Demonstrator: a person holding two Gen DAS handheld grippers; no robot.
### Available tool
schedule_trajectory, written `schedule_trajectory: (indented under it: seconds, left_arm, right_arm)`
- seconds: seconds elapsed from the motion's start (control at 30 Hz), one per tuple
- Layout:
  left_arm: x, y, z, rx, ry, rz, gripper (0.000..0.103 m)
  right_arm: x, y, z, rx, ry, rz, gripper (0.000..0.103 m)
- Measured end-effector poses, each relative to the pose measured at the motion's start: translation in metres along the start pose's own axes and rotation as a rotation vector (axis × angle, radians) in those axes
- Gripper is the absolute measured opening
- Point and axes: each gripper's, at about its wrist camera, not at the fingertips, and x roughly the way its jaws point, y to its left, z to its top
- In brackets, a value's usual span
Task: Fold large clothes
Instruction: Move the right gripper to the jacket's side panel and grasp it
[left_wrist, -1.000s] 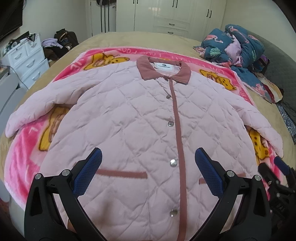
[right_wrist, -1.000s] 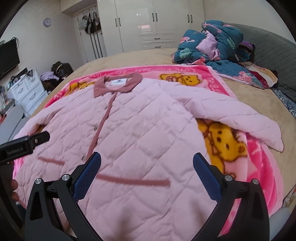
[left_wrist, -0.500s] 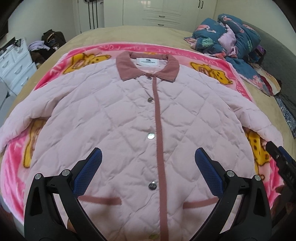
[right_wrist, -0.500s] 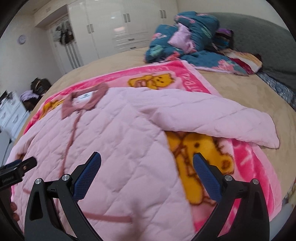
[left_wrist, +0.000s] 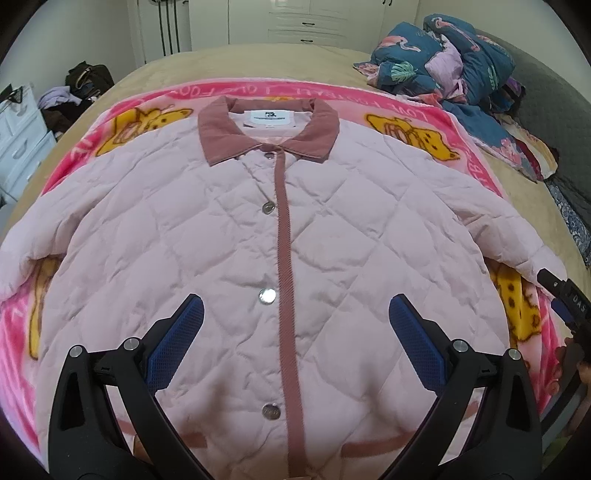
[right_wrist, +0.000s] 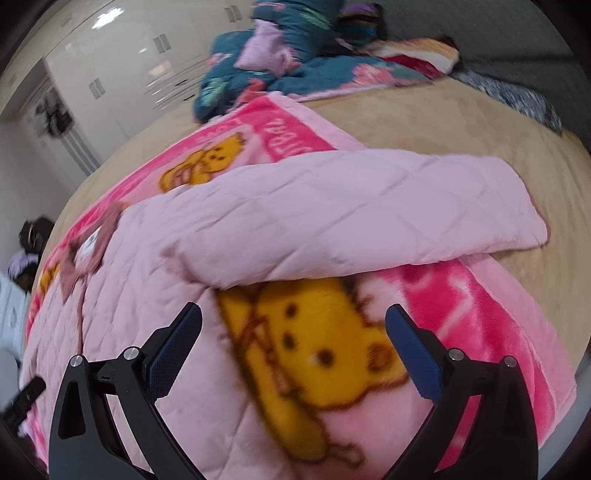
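A pale pink quilted jacket (left_wrist: 229, 236) with a dusty-rose collar (left_wrist: 218, 136) lies flat, front up and buttoned, on a pink cartoon blanket (left_wrist: 402, 107). My left gripper (left_wrist: 295, 332) hovers open above its lower front, straddling the button strip. In the right wrist view my right gripper (right_wrist: 293, 345) is open above the blanket (right_wrist: 461, 295), just in front of the jacket's right sleeve (right_wrist: 369, 214), which lies spread out to the side. The right gripper (left_wrist: 561, 295) also shows at the far right edge of the left wrist view. Nothing is held.
The blanket covers a tan bed (left_wrist: 258, 62). A heap of dark blue patterned bedding and clothes (left_wrist: 461, 62) sits at the bed's far right. White drawers (left_wrist: 18, 147) and a bag stand left of the bed, white wardrobes (right_wrist: 122, 55) behind it.
Both grippers moved right along the foot of the bed. The left one now centres on the button strip; the right one swung from the jacket body to the right sleeve. Both stayed open.
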Motion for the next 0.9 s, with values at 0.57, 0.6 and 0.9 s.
schedule_trajectory:
  seconds: [0.57, 0.6, 0.9]
  left_arm:
    - [0.014, -0.010, 0.023, -0.004, 0.013, 0.046, 0.094]
    - [0.013, -0.010, 0.024, -0.007, 0.013, 0.048, 0.094]
    - [0.014, -0.001, 0.032, -0.033, 0.015, 0.051, 0.094]
  right_arm:
    - [0.052, -0.132, 0.043, 0.421, 0.025, -0.046, 0.099]
    - [0.055, -0.141, 0.044, 0.456, 0.020, -0.039, 0.099]
    - [0.073, -0.182, 0.057, 0.612, -0.049, 0.003, 0.081]
